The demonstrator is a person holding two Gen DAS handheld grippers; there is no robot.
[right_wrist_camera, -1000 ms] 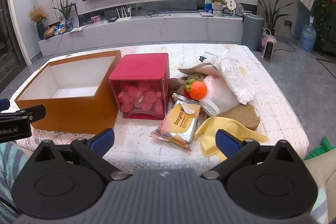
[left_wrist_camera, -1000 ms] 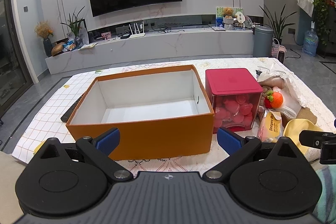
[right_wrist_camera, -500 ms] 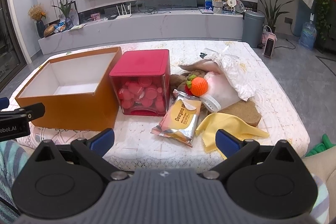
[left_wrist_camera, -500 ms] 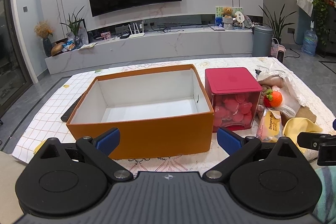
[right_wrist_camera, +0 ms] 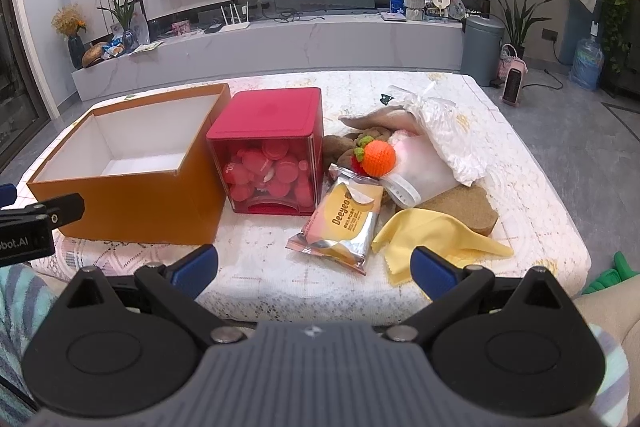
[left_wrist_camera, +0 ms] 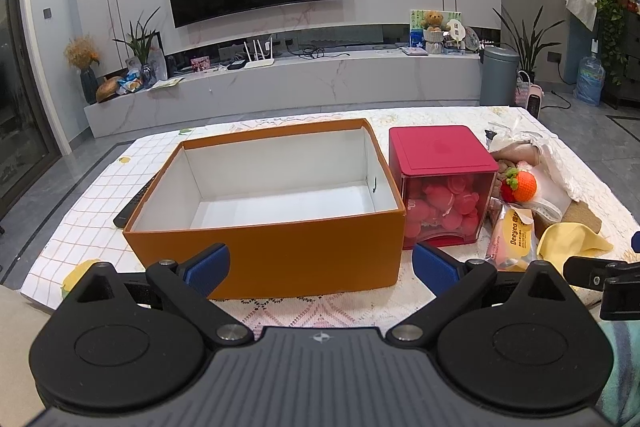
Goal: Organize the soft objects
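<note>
Living room, lace-covered table (right_wrist_camera: 256,267) | yellow cloth (right_wrist_camera: 432,231) at 1 o'clock of right gripper (right_wrist_camera: 314,263), limp, light: pinch near corner | empty orange box (left_wrist_camera: 272,227) at 12 o'clock of left gripper (left_wrist_camera: 322,265) | both fingers wide, empty

"Deeyeo" on snack packet (right_wrist_camera: 339,221); "bot.AI" on left gripper (right_wrist_camera: 24,235)

Box, cube and soft pile across the tabletop (right_wrist_camera: 248,255)

Open box (right_wrist_camera: 132,203) at 9 o'clock; lidded cube (right_wrist_camera: 272,163) centre; snack packet (right_wrist_camera: 340,227), cloth (right_wrist_camera: 432,235), knitted fruit (right_wrist_camera: 380,157) at 3 o'clock.
</note>
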